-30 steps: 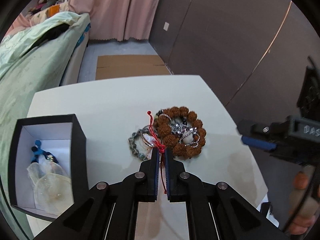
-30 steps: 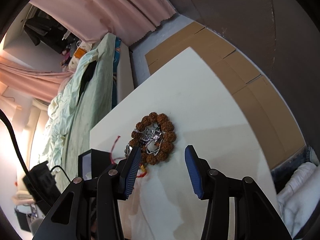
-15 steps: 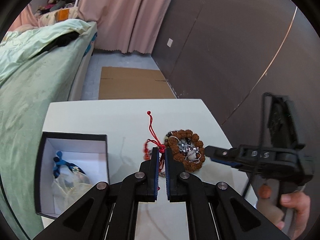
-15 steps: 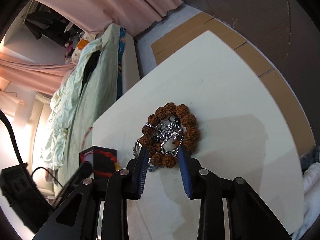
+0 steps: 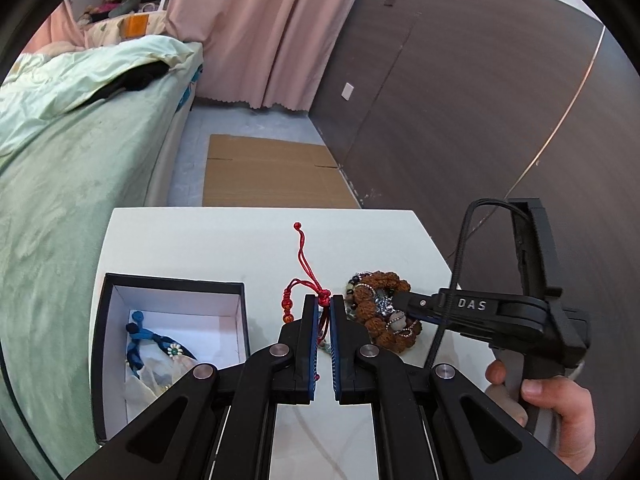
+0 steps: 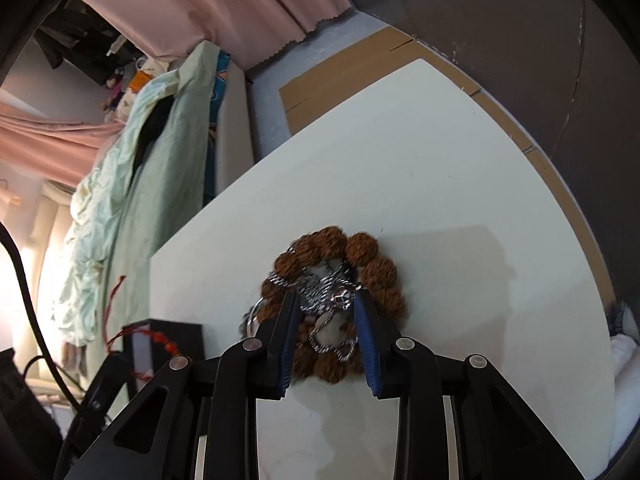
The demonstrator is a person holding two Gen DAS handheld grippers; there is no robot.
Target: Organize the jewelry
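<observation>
The left gripper [image 5: 325,306] is clamped on the red cord bracelet [image 5: 306,288], held above the white table [image 5: 200,240] between the black gift box [image 5: 176,280] at the left edge and the jewelry pile near the right edge. The right gripper [image 6: 326,300] stands partly closed around the silver chain [image 6: 320,288] lying inside the brown bead bracelet [image 6: 376,276]; whether its pads already pinch it I cannot tell. To do this well, I'd carry the cord over the box before letting go, and lift the chain slowly so the beads stay down.
</observation>
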